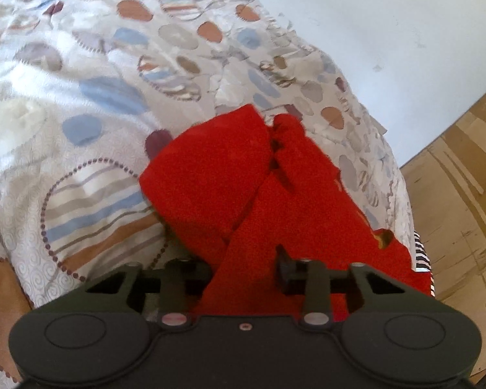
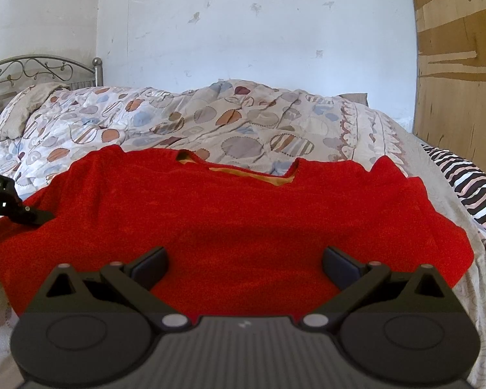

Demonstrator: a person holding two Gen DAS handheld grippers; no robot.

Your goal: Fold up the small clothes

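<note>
A small red garment [image 2: 236,214] with an orange-lined neck opening lies spread on the patterned quilt [image 2: 210,120] of a bed. My right gripper [image 2: 244,267] is open, its fingers wide apart just above the garment's near edge, holding nothing. My left gripper [image 1: 246,269] is shut on a bunched fold of the red garment [image 1: 243,175], which drapes forward between its fingers. In the right wrist view the left gripper [image 2: 32,215] shows at the far left, on the garment's left side.
The bed has a metal headboard [image 2: 42,68] at the back left and a pillow [image 2: 26,107] under the quilt. A black-and-white striped cloth [image 2: 463,184] lies at the bed's right edge. A white wall [image 2: 243,26] and a wooden panel [image 2: 457,64] stand behind.
</note>
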